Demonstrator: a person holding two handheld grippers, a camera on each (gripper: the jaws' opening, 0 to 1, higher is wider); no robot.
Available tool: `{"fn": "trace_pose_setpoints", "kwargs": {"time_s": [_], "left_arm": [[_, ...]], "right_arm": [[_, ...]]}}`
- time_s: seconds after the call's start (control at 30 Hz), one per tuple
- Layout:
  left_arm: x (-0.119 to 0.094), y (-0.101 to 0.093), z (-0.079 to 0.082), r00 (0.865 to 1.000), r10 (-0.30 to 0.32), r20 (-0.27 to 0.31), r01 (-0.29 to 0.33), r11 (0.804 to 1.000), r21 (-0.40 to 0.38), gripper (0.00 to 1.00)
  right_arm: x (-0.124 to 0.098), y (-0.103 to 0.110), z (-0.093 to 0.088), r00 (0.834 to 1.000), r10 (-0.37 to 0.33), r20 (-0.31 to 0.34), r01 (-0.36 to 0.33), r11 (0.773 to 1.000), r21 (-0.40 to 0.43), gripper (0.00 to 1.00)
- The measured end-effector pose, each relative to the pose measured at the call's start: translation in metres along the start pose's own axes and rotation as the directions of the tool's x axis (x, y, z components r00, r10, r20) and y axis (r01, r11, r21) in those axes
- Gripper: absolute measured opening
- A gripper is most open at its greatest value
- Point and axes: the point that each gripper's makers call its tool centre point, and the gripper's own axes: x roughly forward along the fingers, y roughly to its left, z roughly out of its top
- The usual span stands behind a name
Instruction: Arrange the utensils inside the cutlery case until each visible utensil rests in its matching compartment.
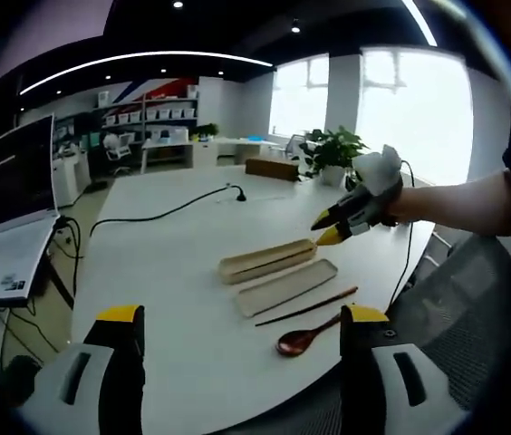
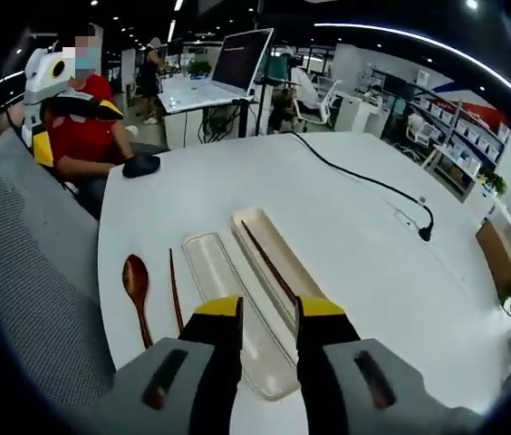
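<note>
A beige cutlery case lies open on the white table, its base (image 2: 283,249) beside its flat lid (image 2: 208,263). One dark chopstick (image 2: 269,265) rests inside the base. A second chopstick (image 2: 176,290) and a brown wooden spoon (image 2: 136,285) lie on the table beside the lid. My right gripper (image 2: 269,313) hovers over the case's near end, open with nothing between its jaws; it also appears as the right gripper (image 1: 326,228) above the base (image 1: 267,260). My left gripper (image 1: 242,313) is wide open and held back from the lid (image 1: 287,287), chopstick (image 1: 307,307) and spoon (image 1: 305,340).
A laptop (image 1: 15,181) sits at the far table side, and a black cable (image 1: 165,213) runs across the tabletop. A potted plant (image 1: 332,149) and wooden box (image 1: 272,169) stand beyond. A grey mesh chair (image 2: 29,272) borders the table edge near a black object (image 2: 140,166).
</note>
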Motion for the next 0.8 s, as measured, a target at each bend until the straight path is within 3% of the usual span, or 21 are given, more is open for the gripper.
{"fn": "trace_pose_setpoints", "kwargs": {"time_s": [0.5,0.8], "left_arm": [[0.0,0.001,0.0,1.0,-0.006,0.009,0.006,1.0,-0.017,0.92],[-0.001,0.001,-0.001,1.0,-0.004,0.007,0.004,1.0,-0.016,0.92]], "right_arm": [[-0.009,0.013,0.004,1.0,0.025,-0.01,-0.026,0.999,-0.04,0.2],[-0.011,0.028,0.014,0.997,0.079,-0.013,-0.079,0.996,-0.049,0.21]]}}
